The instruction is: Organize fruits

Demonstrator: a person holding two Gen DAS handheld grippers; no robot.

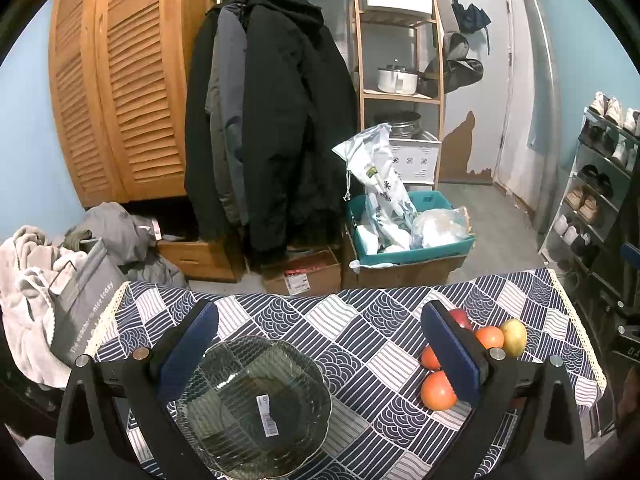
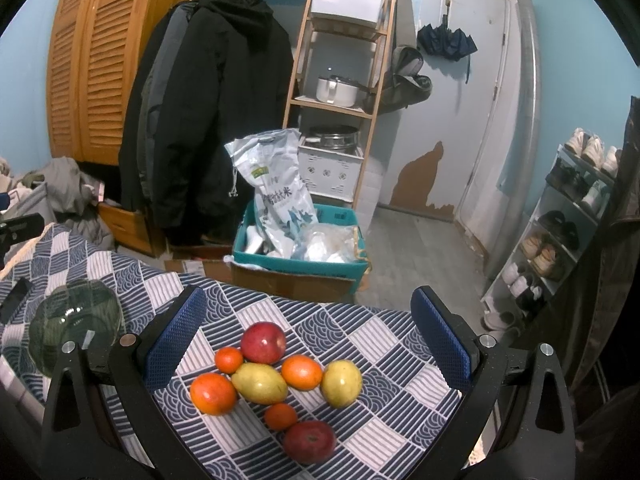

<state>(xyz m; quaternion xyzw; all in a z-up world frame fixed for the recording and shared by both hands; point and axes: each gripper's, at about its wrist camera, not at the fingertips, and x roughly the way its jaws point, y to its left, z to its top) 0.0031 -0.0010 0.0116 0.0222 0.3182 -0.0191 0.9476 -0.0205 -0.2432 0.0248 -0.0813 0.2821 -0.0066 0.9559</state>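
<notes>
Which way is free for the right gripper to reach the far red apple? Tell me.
Probably straight ahead: the right gripper is open, the red apple lies between its fingers, nothing lies over it, though a small orange touches its side.

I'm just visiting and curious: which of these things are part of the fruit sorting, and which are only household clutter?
Part of the job: red apples, oranges, yellow pears, glass bowl, left gripper, right gripper, both open.

Just lying about: coats, rice bag, teal crate, shoe rack, umbrella.

fruits [image 2: 276,376] clustered; bowl [image 1: 256,404] seemingly unobstructed
</notes>
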